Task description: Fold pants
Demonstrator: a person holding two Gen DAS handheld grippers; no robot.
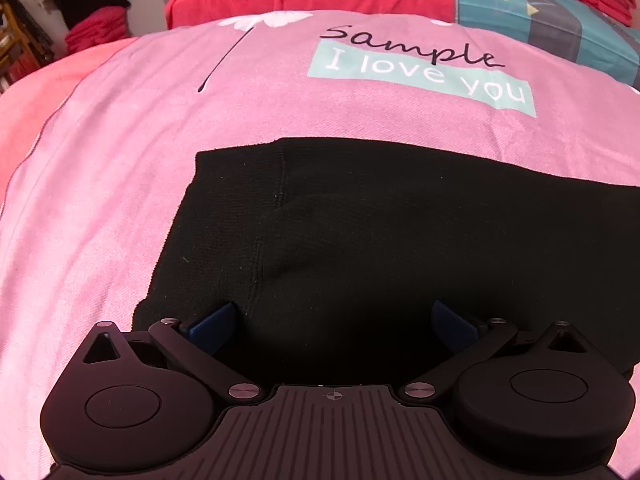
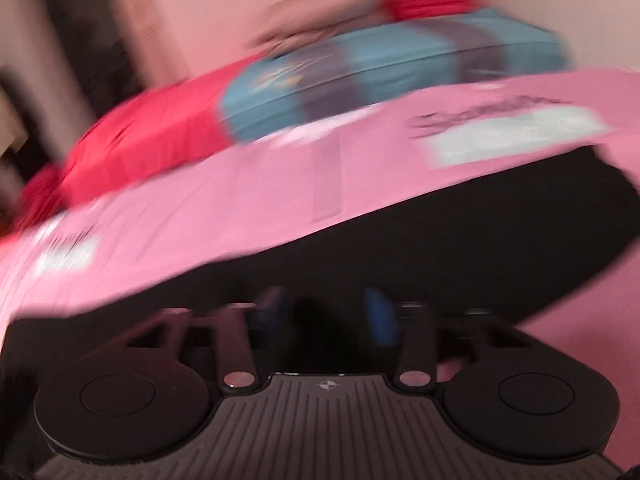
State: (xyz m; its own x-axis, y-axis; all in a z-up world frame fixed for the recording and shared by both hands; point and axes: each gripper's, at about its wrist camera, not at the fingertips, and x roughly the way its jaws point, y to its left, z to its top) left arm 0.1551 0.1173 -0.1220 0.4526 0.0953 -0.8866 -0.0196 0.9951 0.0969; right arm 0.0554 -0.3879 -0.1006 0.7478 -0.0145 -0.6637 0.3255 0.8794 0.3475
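In the left wrist view the left gripper [image 1: 334, 326] stands wide, its blue fingertips [image 1: 216, 326] low in the frame just over the near edge of the black pants [image 1: 380, 240], which run across the middle toward the right edge on the pink blanket [image 1: 120, 160]. The pants look flat, matte and seamed. In the blurred right wrist view the right gripper [image 2: 326, 312] sits at lower centre, partly parted over dark cloth; whether it grips cannot be told.

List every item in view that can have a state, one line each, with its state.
black pants: lying flat on the sheet, partly folded.
pink sheet: spread under the pants.
left gripper: open, over the pants' near edge.
right gripper: blurred, fingers narrowly apart; grasp unclear.
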